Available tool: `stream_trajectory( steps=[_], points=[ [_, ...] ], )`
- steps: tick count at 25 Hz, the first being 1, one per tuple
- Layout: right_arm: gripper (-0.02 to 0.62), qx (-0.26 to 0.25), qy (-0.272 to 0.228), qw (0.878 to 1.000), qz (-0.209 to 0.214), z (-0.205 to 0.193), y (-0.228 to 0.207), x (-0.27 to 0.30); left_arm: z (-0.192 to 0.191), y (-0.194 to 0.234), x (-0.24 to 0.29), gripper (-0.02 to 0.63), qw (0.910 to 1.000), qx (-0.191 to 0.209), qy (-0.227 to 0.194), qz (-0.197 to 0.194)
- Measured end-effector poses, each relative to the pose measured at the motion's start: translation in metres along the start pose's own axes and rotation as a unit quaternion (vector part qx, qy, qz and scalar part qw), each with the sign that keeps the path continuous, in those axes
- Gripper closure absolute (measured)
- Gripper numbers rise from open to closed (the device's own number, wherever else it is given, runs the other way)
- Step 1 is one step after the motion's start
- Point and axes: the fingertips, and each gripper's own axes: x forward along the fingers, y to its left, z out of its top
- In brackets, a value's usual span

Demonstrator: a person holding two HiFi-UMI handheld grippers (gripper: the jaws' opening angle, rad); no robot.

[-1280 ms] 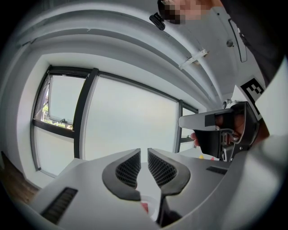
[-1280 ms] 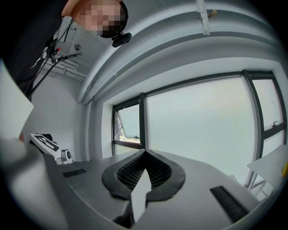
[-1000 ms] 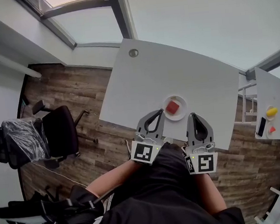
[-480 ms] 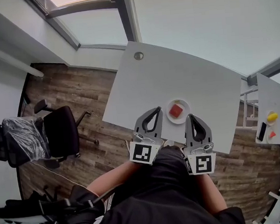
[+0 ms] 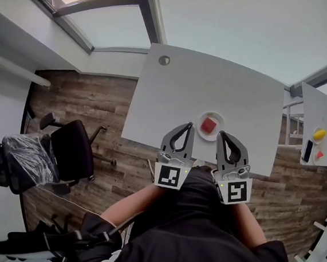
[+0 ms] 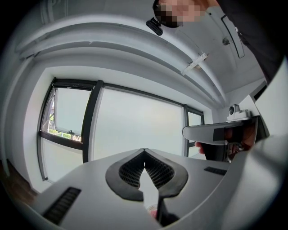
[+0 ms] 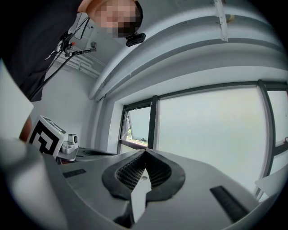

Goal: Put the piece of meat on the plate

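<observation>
Room: wood floor, big windows along the far wall, office chair well off to the left, and a side table to the right with a few small items on it.

Table: white top, bare except for a cable grommet near its far left corner and the plate.

Plate: small, white, close to the near edge and toward the near right corner.

Meat: red slab, flat in the middle of the plate. It's roughly square, sitting corner-on to me, so there's no real long axis to line up with.

Left gripper: clenched, and its own view shows the pads meeting with nothing between them. The tip is just left of the plate.

Right gripper: also clenched and empty. The tip is just beside the plate's near right rim.

Key relation: the plate sits between the two tips and slightly ahead of them. The right tip looks marginally nearer the meat. Both grippers are held about level, and I can't tell whether either touches the rim.

Judgement: the meat is already where the task wants it, so no grasp looks needed. Any further move should keep both tips clear of the rim.
</observation>
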Motion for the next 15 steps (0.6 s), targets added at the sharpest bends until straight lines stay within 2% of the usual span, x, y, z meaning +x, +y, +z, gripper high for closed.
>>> stream_trajectory(
  steps=[15],
  points=[
    [0.592,0.020,0.003,1.000,-0.022,-0.011,0.012,0.003,-0.014,0.007,-0.010,0.601,0.9996,-0.002,0.018,-0.023]
  ],
)
